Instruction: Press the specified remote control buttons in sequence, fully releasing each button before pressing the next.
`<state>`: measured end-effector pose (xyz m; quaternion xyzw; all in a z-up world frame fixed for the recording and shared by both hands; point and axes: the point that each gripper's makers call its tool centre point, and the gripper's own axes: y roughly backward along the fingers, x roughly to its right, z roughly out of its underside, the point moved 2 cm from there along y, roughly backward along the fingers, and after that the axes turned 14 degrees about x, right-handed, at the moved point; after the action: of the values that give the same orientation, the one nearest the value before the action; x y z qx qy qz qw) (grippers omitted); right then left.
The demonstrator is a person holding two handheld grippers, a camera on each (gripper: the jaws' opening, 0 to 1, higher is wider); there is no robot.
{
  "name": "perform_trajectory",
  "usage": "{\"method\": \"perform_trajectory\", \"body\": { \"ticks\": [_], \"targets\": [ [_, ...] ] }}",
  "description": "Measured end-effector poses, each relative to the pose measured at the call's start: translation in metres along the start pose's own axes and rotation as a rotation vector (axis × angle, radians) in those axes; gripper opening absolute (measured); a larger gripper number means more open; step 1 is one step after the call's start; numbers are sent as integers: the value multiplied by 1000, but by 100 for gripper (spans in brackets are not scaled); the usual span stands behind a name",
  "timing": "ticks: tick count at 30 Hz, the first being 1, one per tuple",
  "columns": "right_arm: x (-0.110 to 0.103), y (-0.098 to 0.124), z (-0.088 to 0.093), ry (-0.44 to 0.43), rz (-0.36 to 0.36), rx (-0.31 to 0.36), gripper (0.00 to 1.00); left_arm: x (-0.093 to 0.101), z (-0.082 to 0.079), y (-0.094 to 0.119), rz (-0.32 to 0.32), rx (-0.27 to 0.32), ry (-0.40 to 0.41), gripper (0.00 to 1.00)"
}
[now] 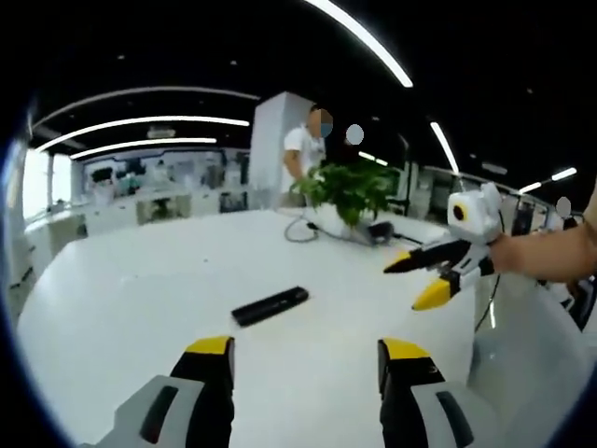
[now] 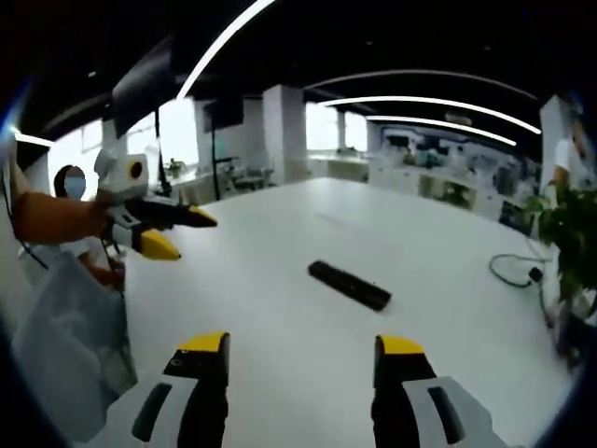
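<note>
A slim black remote control point(image 1: 270, 305) lies flat on the white table point(image 1: 131, 289), a short way ahead of my left gripper point(image 1: 308, 350), whose yellow-tipped jaws stand wide apart with nothing between them. My right gripper point(image 1: 410, 285) comes in from the right, held in a hand above the table, open and empty. In the right gripper view the remote point(image 2: 350, 285) lies just beyond my right gripper point(image 2: 302, 345), which is open. The left gripper point(image 2: 187, 236) hovers at the left, jaws apart, well clear of the remote.
A potted green plant point(image 1: 350, 191) and a grey cable point(image 1: 298, 229) sit at the far side of the table, with a person point(image 1: 303, 149) standing behind. A pale plastic sheet point(image 2: 65, 336) hangs by the table edge. The plant point(image 2: 569, 229) and cable point(image 2: 513, 271) are at the right.
</note>
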<state>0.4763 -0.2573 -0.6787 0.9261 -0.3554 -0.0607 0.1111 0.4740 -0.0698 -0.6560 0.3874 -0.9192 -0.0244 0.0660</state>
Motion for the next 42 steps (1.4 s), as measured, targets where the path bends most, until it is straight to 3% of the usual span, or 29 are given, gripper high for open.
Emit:
{"method": "perform_trajectory", "body": {
  "ticks": [13,22,31,42],
  "targets": [
    [-22,22,-1,4,1,48,61,18,2,20,-18,31,32,63],
    [-40,37,-14,-40,14,121,61,31,3,34,-33,46,47,63],
    [-61,43,-9,-37,-16,111,61,37,2,46,-56,58,60,63],
    [-72,48,-25,-52,-11,166,60,52,-5,52,-73,91,84,63]
  ]
}}
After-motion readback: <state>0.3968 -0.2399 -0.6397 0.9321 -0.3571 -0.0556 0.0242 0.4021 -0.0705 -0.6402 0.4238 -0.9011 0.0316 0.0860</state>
